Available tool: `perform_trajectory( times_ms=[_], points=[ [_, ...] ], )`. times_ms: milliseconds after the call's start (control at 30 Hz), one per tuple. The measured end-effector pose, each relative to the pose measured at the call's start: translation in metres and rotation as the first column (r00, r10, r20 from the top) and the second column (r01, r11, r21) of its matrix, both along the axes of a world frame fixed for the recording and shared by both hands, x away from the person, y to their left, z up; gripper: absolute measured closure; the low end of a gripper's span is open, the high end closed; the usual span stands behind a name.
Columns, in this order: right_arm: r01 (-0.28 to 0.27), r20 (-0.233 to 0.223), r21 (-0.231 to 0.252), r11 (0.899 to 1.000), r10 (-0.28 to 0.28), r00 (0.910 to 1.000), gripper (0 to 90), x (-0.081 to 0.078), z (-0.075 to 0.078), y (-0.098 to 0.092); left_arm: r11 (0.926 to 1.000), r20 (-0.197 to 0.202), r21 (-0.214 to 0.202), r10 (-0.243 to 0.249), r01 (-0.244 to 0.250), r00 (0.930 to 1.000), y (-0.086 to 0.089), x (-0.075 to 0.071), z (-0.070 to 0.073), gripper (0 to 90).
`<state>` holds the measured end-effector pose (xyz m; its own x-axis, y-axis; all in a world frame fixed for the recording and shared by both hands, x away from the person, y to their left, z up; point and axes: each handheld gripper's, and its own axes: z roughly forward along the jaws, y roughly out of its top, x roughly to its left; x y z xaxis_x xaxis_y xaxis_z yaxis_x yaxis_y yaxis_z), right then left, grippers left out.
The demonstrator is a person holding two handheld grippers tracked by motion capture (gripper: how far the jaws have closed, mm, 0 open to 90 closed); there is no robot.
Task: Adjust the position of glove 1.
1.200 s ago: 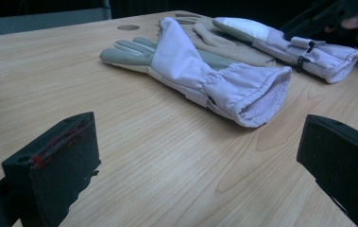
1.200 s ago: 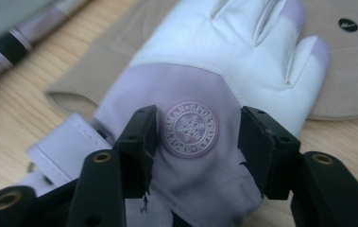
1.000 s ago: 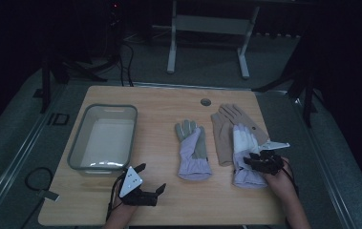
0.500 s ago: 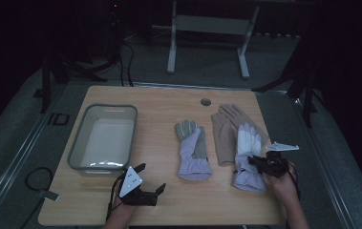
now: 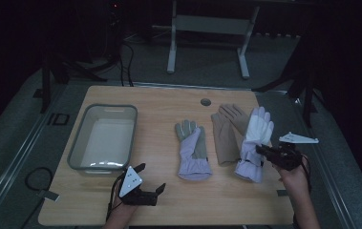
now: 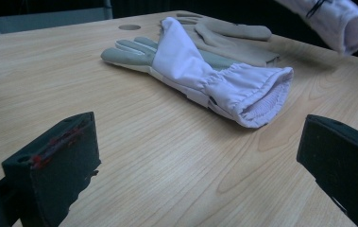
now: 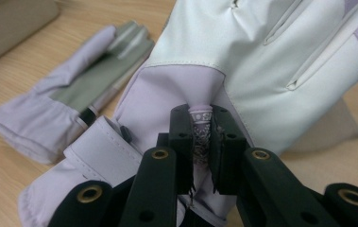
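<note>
My right gripper [image 5: 260,151] [image 7: 201,124] is shut on a pinched fold of a white and lavender glove [image 5: 256,136] [image 7: 252,52], holding its cuff end [image 6: 342,21] off the table. Its jaws have just been closing with that fabric between them. Partly beneath that glove lies a tan glove [image 5: 226,131] [image 6: 228,35]. A second lavender glove with a grey palm [image 5: 193,150] [image 6: 200,71] [image 7: 72,90] lies flat at the table's middle. My left gripper [image 5: 151,177] [image 6: 200,156] rests open near the front edge, its jaws wide apart and pointing toward the grey-palmed glove's cuff.
A clear rectangular bin [image 5: 78,143] stands on the left part of the wooden table [image 5: 159,109]. A round cable hole [image 5: 206,102] sits near the far edge. Metal stand legs [image 5: 171,57] are on the floor beyond the table.
My right gripper closed on the white glove and rose, lifting its cuff end off the table. The left gripper stayed where it was.
</note>
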<state>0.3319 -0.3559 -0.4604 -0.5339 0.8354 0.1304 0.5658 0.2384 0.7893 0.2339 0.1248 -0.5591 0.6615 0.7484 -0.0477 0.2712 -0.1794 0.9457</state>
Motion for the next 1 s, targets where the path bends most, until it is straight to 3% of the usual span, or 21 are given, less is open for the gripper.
perform_trajectory(
  times_ms=[200, 433, 700, 1000],
  points=[
    [-0.046, 0.045, -0.013, 0.999, 0.046, 0.9979, 81.0, 0.007, 0.026, 0.012, 1.0000, 0.002, 0.005, -0.001, 0.001, 1.0000, 0.000, 0.000, 0.000, 0.0],
    [-0.128, 0.069, -0.037, 0.991, 0.130, 0.9891, 81.0, 0.018, 0.047, 0.042, 1.0000, 0.005, 0.005, -0.002, 0.002, 1.0000, 0.000, 0.000, 0.000, 0.0],
    [-0.238, 0.057, -0.070, 0.969, 0.242, 0.9686, 80.9, 0.031, 0.051, 0.084, 1.0000, 0.006, 0.005, -0.002, 0.002, 1.0000, -0.001, 0.000, 0.000, 0.0],
    [-0.322, 0.031, -0.086, 0.943, 0.325, 0.9450, 80.8, 0.039, 0.044, 0.133, 1.0000, 0.008, 0.006, -0.003, 0.003, 1.0000, -0.001, 0.000, 0.000, 0.0]
  ],
)
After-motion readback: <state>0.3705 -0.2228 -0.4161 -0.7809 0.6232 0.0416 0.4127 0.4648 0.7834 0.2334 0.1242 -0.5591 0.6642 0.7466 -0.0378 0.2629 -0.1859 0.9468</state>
